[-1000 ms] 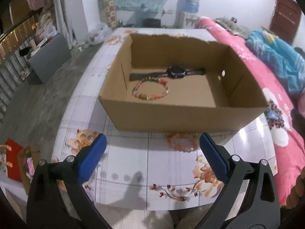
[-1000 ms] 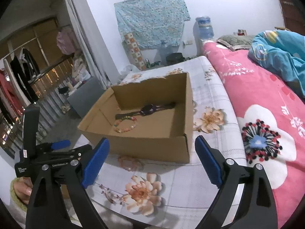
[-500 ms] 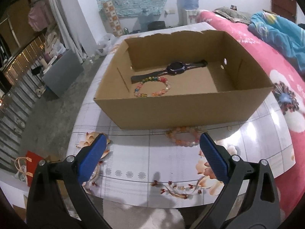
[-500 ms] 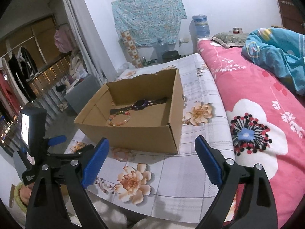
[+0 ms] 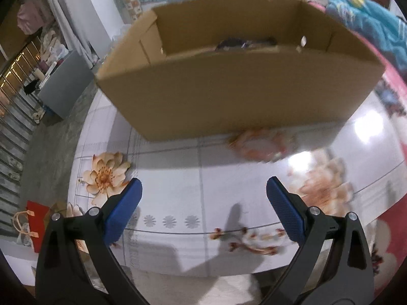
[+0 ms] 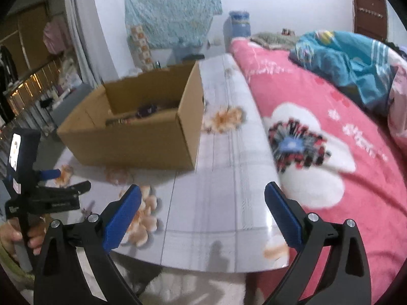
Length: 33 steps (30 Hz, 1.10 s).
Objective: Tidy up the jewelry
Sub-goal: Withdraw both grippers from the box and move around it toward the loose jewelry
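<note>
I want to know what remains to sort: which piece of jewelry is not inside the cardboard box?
The pinkish bead bracelet on the table, just before the box wall. The dark watch and the colourful bracelet lie inside the box.

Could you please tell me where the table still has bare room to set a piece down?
The table is bare between the cardboard box and the pink bed cover, and along its near edge. It is crowded by the box's front wall, where a pinkish bracelet lies, though blurred.
</note>
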Each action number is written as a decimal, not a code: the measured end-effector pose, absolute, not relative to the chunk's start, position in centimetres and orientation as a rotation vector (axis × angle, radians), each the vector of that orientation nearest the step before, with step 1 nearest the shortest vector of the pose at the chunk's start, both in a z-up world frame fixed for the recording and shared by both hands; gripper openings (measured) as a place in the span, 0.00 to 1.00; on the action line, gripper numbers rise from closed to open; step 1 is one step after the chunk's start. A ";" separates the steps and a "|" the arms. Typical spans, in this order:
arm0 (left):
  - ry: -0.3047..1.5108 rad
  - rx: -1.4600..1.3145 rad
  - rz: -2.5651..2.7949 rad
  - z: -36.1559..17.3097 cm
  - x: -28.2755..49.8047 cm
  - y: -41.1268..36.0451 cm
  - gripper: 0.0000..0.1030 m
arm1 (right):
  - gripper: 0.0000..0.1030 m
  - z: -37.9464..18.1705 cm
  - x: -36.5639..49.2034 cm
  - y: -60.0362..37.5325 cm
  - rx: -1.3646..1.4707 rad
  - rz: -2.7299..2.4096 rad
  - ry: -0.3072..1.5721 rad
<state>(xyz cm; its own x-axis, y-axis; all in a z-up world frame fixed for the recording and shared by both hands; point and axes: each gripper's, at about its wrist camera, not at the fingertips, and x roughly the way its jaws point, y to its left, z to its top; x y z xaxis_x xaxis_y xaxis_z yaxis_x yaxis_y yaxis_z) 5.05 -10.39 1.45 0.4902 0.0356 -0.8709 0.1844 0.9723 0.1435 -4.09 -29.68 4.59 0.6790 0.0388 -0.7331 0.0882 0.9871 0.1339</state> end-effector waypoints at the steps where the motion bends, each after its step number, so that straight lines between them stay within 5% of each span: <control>1: 1.065 0.233 -0.093 1.0 5.2 -10.1 0.92 | 0.92 4.0 -3.8 -29.2 0.158 -0.022 0.838; 14: 1.059 0.155 -0.283 -2.4 6.3 -7.0 0.93 | 0.92 -3.6 1.3 -23.0 -0.032 -0.035 0.952; 33: 0.880 0.112 -0.301 0.1 9.5 -4.7 0.93 | 0.94 -0.1 3.9 -24.6 0.102 0.038 0.847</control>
